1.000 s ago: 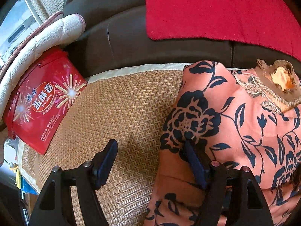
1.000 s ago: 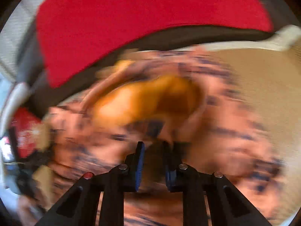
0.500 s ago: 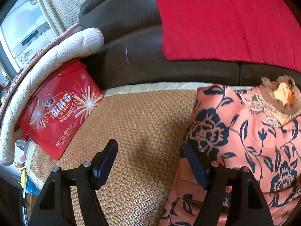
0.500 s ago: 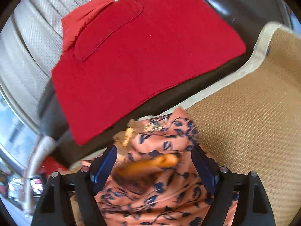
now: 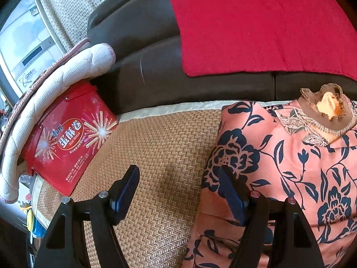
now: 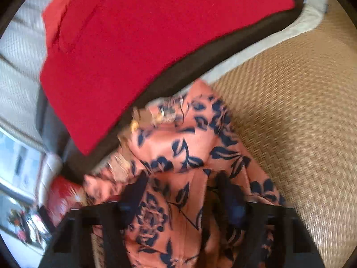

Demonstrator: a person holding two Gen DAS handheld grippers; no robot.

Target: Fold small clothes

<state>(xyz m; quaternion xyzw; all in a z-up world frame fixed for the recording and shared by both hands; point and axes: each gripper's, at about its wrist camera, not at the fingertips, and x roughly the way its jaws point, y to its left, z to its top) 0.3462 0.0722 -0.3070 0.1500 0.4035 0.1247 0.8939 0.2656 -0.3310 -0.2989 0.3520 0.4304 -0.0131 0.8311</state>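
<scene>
Right wrist view: I've let go the garment (image 6: 183, 178); both claws, right (image 6: 185, 203) and left (image 5: 178, 194), now gape, fold laid.

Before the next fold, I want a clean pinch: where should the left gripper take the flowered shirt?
Probably at the shirt's near side edge, coming in low from the woven mat side. That edge lies as a raised fold line on the mat, right by the open left gripper, whose one finger already overlaps it. The collar sits farther off, near the sofa back.
</scene>
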